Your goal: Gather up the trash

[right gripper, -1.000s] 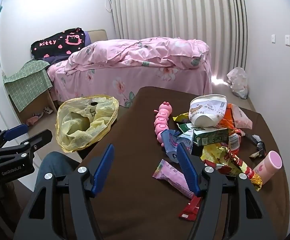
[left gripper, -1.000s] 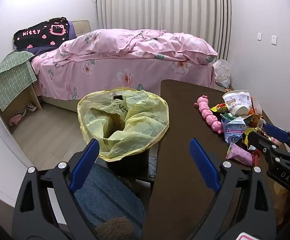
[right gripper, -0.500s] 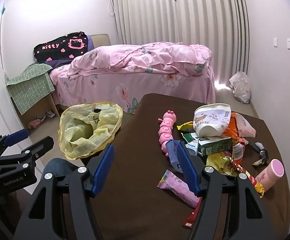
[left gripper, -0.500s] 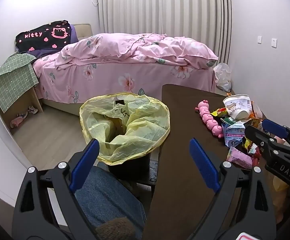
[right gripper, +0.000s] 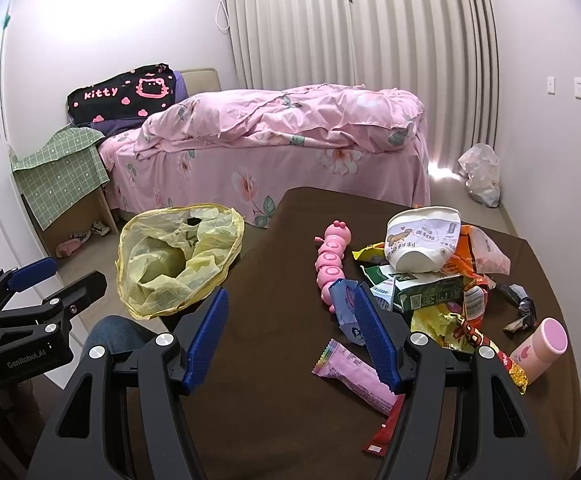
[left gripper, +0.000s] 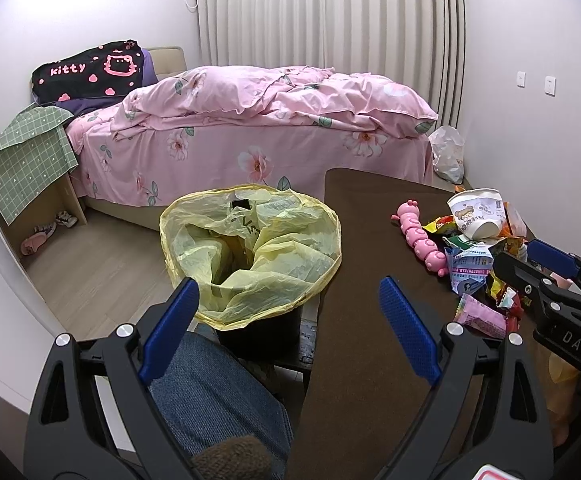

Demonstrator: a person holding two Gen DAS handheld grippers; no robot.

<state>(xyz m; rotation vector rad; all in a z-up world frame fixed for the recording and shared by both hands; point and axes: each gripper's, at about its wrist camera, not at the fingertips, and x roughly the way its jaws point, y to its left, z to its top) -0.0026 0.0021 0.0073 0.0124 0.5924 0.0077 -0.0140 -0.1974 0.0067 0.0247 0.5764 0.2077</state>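
Both tongs apart, empty. Right tongs [right gripper: 294,340] hang low over the table [right gripper: 250,360]; pink wrapper [right gripper: 354,372] lies just beyond its right finger, crinkled foil, flat, slippery. Rest of the trash heap [right gripper: 442,280] sits farther right: paper cup, carton, foil bags. Left tongs [left gripper: 290,320] point at the bin [left gripper: 250,252], thin yellow liner, mouth open, ahead-left. Judgement: shift right tongs right, pinch wrapper across its narrow width, pressing to table.
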